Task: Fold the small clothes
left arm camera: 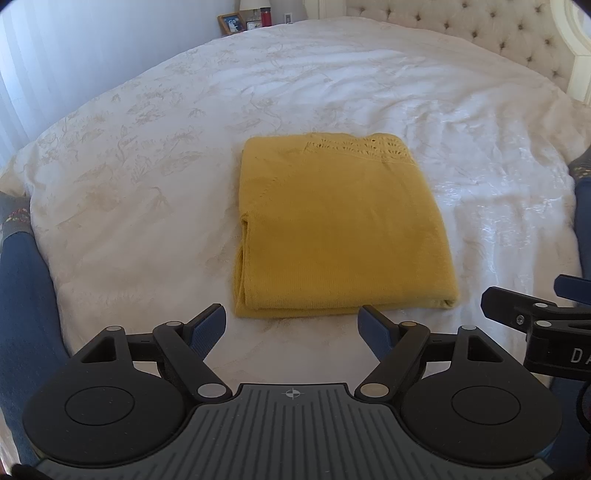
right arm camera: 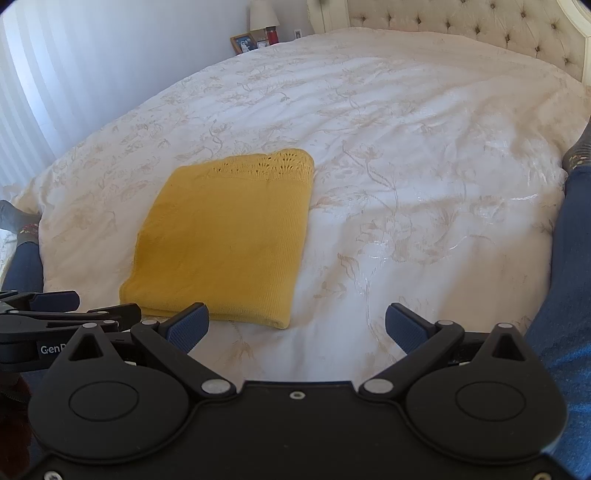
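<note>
A yellow knit garment (left arm camera: 340,229) lies folded into a neat rectangle on the white bedspread (left arm camera: 147,192), its lace-patterned edge at the far side. My left gripper (left arm camera: 293,326) hovers just short of the garment's near edge, open, with nothing between its blue pads. In the right wrist view the same garment (right arm camera: 225,236) sits left of centre, and my right gripper (right arm camera: 297,325) stands open over bare bedspread (right arm camera: 406,184) beside the garment's near right corner, holding nothing. Each gripper shows at the edge of the other's view.
A person's legs in blue trousers (left arm camera: 26,302) and patterned socks (right arm camera: 580,151) lie along both sides of the bed. A tufted headboard (left arm camera: 480,26) stands at the far right. A bedside table at the back holds a picture frame (left arm camera: 231,23), a lamp and a red bottle (left arm camera: 264,16).
</note>
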Demonstrator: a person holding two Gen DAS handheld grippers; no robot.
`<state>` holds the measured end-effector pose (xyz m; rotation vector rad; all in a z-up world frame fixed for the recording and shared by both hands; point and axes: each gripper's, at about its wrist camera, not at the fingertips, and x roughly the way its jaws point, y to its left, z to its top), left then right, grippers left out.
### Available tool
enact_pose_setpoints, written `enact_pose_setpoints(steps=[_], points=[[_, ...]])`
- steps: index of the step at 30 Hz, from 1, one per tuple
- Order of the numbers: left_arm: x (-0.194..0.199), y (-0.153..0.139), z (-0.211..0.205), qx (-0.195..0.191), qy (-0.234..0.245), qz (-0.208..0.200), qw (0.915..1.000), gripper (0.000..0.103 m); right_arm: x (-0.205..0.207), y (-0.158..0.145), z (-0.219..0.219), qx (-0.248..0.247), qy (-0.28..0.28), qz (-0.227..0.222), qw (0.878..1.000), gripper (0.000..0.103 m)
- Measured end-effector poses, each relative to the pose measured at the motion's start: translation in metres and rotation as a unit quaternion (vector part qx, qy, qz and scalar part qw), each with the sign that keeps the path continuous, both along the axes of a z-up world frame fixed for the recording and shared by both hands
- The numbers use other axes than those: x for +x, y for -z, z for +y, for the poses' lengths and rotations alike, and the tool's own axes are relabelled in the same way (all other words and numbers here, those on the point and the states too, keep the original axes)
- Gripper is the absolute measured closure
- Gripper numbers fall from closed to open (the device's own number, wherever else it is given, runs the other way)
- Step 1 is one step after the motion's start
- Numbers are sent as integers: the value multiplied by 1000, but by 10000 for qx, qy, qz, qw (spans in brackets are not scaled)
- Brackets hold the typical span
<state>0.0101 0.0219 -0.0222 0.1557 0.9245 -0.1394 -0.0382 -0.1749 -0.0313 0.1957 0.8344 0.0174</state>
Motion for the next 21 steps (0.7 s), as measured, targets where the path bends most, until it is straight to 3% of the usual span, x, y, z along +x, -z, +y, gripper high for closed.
enact_pose_setpoints(steps=[21], points=[[7, 0, 9, 23, -168, 21, 9999, 25, 3, 5, 3, 78, 81, 200, 9997, 1]])
